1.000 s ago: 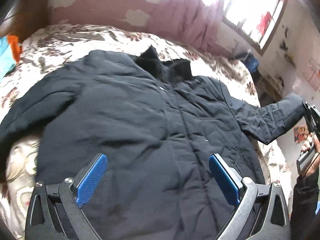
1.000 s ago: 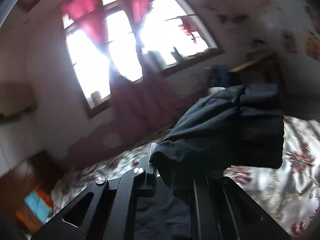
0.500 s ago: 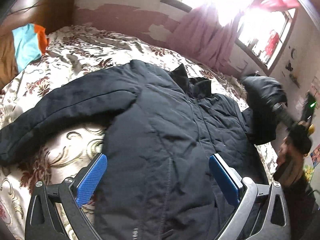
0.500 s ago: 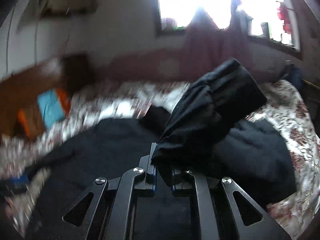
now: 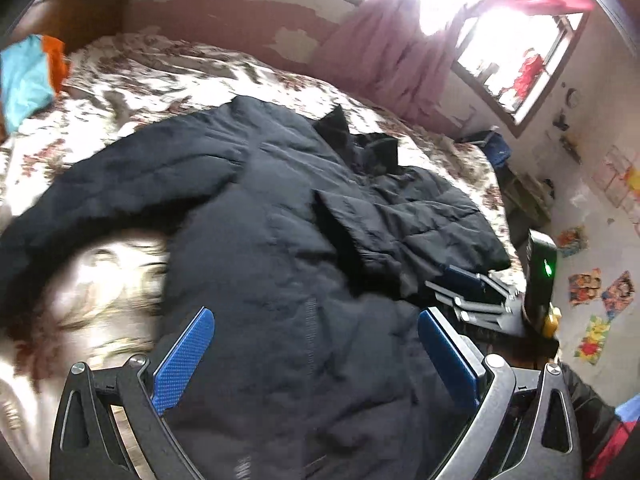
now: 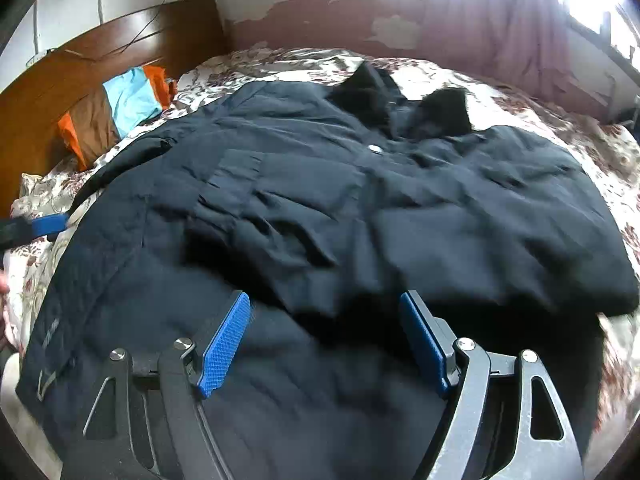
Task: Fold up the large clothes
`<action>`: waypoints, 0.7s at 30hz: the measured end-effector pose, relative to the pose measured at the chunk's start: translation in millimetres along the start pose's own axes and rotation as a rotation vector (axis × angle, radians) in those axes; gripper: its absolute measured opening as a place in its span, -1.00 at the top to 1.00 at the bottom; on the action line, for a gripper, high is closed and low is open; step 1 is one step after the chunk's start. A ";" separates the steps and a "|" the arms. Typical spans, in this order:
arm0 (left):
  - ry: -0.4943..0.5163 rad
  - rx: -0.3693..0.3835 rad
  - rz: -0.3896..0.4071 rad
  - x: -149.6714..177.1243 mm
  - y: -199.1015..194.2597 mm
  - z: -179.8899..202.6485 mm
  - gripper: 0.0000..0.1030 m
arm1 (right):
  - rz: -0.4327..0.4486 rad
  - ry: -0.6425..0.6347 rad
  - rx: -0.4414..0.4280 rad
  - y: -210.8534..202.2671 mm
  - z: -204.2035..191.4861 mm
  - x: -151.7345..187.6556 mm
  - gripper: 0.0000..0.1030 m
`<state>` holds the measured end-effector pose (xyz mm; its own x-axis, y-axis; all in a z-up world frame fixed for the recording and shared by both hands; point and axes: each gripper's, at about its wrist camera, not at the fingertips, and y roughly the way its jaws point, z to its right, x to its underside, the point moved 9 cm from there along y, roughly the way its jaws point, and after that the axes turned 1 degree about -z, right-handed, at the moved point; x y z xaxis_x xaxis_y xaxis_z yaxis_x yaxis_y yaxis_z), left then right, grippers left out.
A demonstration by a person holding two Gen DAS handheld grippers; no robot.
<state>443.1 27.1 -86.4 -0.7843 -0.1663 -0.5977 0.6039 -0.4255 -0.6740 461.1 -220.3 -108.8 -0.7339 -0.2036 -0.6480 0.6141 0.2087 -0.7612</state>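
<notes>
A large dark navy padded jacket (image 6: 320,208) lies front-up across the middle of the bed's floral cream-and-maroon bedspread (image 6: 560,128), its black collar (image 6: 400,100) toward the far edge by the wall and its hem at the near edge. The step in hand looks to be the folding in of the sleeves: the jacket's sleeve on the window side (image 5: 408,224) now lies doubled across the chest, and the right gripper (image 6: 324,344), whose blue-padded jaws have just been opening, stands apart with nothing clamped, just above the lower front. In the left wrist view that gripper (image 5: 468,296) sits at the jacket's edge beside the laid sleeve. The left gripper (image 5: 316,364) is also spread wide and empty over the hem. The other sleeve (image 5: 104,196) is stretched out toward the wooden headboard (image 6: 100,72) side, so the next move probably calls for the left gripper to go to its cuff, close on it and carry it over the body to match. A pale printed mark (image 6: 48,360) shows near the hem's corner, too blurred to read; no other writing is legible. A turquoise, orange and brown pillow (image 6: 120,108) leans at the headboard.
</notes>
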 end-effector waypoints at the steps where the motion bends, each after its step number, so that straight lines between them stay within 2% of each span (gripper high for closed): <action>1: -0.002 0.009 -0.006 -0.5 7.0 4.1 -0.99 | 0.006 0.011 0.013 -10.4 8.8 7.2 -0.40; 3: -0.013 0.016 -0.026 -2.3 29.8 15.9 -0.99 | 0.015 0.031 0.032 -17.4 27.6 13.7 -0.40; 8: -0.034 -0.053 -0.065 -5.5 80.8 39.4 -0.99 | 0.034 0.094 0.084 -35.2 65.1 53.8 -0.41; 12: -0.056 -0.073 -0.073 -13.3 111.7 52.2 -0.90 | 0.037 0.159 0.071 -36.1 81.9 74.0 -0.41; 14: -0.035 -0.095 -0.075 -16.3 120.5 57.9 -0.65 | 0.047 0.180 0.057 -34.6 87.3 77.4 -0.41; 16: -0.020 -0.133 -0.093 -18.0 129.5 59.9 -0.15 | 0.054 0.188 0.051 -33.0 89.2 77.3 -0.41; 17: -0.017 -0.167 -0.097 -18.9 132.4 57.9 -0.08 | 0.056 0.189 0.047 -32.0 90.1 76.7 -0.41; 18: -0.015 -0.196 -0.087 -20.5 133.5 55.5 0.18 | 0.057 0.189 0.044 -31.7 90.6 76.2 -0.41; 19: -0.016 -0.207 -0.075 -22.5 132.4 53.0 0.53 | 0.060 0.190 0.041 -31.3 90.4 75.0 -0.41; 21: -0.021 -0.223 -0.048 -28.8 129.1 47.9 0.83 | 0.066 0.194 0.041 -31.7 91.2 73.1 -0.41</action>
<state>536.8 -65.6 -135.4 -0.8139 -0.1699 -0.5555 0.5809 -0.2265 -0.7818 414.4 -329.1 -134.5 -0.7317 -0.0021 -0.6817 0.6709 0.1751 -0.7206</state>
